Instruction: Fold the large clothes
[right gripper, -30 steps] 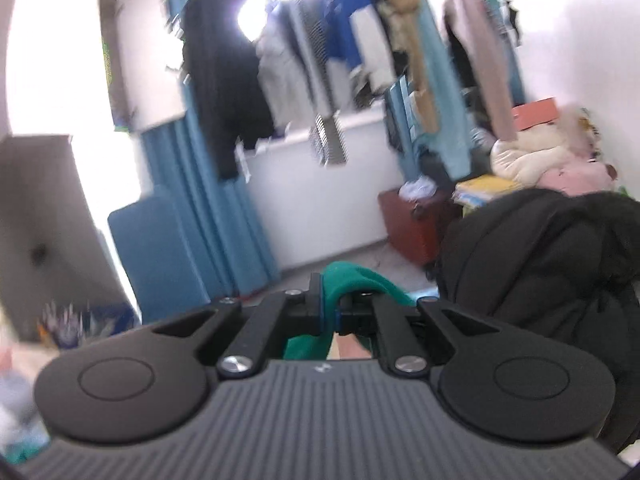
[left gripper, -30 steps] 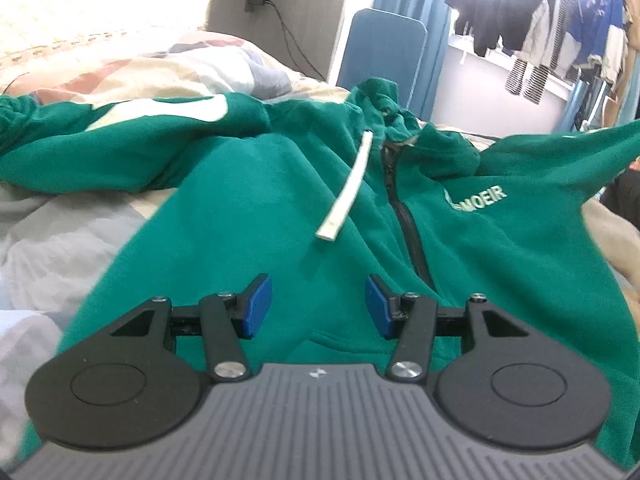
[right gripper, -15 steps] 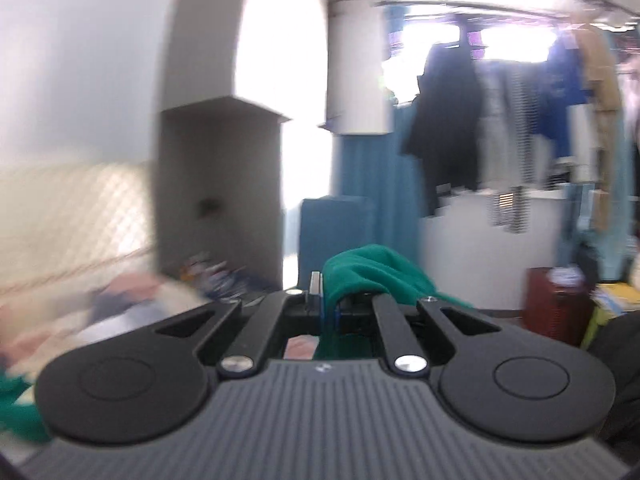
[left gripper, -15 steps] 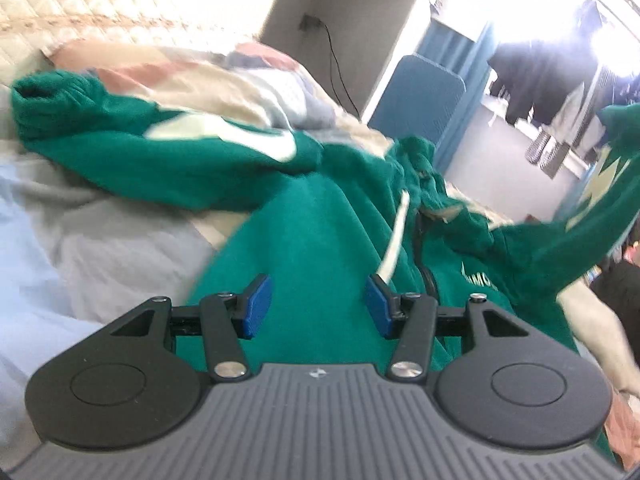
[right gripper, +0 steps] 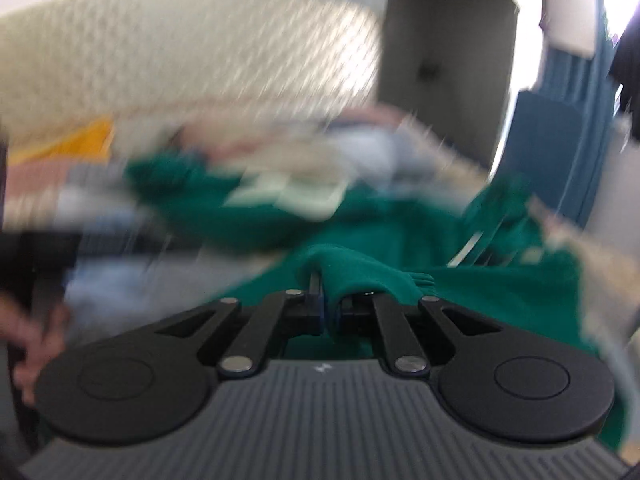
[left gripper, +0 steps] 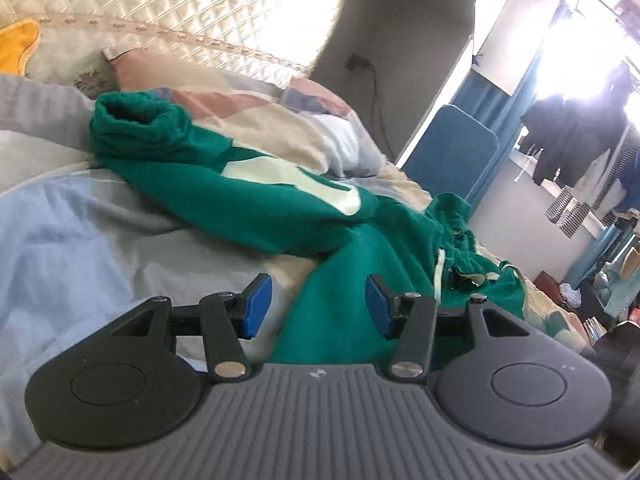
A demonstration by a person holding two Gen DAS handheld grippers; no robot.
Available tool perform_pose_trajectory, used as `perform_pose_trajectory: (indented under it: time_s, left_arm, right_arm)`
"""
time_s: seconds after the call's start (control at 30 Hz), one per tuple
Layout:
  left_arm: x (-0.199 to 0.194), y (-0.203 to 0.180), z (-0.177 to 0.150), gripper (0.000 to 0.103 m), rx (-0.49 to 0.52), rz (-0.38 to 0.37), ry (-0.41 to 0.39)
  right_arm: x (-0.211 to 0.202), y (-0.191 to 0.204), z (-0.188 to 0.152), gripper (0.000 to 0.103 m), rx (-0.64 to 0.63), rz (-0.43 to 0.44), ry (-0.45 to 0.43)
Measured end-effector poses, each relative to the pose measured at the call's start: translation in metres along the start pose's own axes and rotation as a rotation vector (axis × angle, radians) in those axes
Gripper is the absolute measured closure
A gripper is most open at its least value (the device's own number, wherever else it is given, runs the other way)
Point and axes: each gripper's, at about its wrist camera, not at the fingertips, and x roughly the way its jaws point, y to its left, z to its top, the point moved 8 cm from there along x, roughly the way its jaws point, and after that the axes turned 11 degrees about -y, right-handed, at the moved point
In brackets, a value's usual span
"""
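Note:
A large green zip hoodie (left gripper: 352, 264) with a white drawstring lies spread on the bed. One sleeve (left gripper: 224, 176) with a pale patch stretches to the left, its cuff open. My left gripper (left gripper: 316, 304) is open and empty, just above the hoodie's left edge. My right gripper (right gripper: 330, 304) is shut on a fold of the green hoodie (right gripper: 360, 268), held low over the garment. The right wrist view is blurred by motion.
The bed carries a pale blue and grey sheet (left gripper: 80, 240) and patchwork bedding (left gripper: 280, 120). A quilted headboard (left gripper: 180, 20) is behind. A blue chair (left gripper: 456, 152) and hanging clothes (left gripper: 572, 140) stand to the right.
My right gripper swung from high, facing the room, down over the bed with the green cloth still in it. My left gripper turned left toward the sleeve and stayed open.

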Motion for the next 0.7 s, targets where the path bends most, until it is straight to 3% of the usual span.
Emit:
perform_pose_trajectory:
  time_s: [0.13, 0.2, 0.27, 0.33, 0.4, 0.57, 0.7]
  left_arm:
    - [0.005, 0.005, -0.006, 0.045, -0.030, -0.012, 0.027]
    - [0.008, 0.005, -0.009, 0.045, -0.022, -0.014, 0.033]
    - [0.011, 0.004, -0.012, 0.045, -0.024, -0.022, 0.045]
    - [0.014, 0.001, -0.015, 0.045, -0.025, -0.039, 0.059]
    - [0.015, -0.002, -0.018, 0.045, -0.016, -0.050, 0.072]
    - [0.011, -0.015, -0.023, 0.044, 0.001, -0.096, 0.095]
    - [0.002, -0.040, -0.029, 0.044, 0.035, -0.167, 0.115]
  right_arm:
    - [0.013, 0.019, -0.057, 0.093, -0.022, 0.028, 0.132]
    - [0.012, 0.028, -0.069, 0.091, -0.028, 0.035, 0.160]
    - [0.006, 0.027, -0.067, 0.082, -0.003, 0.045, 0.170]
    - [-0.003, 0.030, -0.061, 0.044, 0.047, 0.085, 0.174]
    - [-0.018, 0.029, -0.056, 0.034, 0.097, 0.114, 0.155]
    - [-0.048, 0.018, -0.048, 0.034, 0.155, 0.088, 0.139]
    - [-0.068, -0.024, -0.046, 0.034, 0.278, -0.009, 0.136]
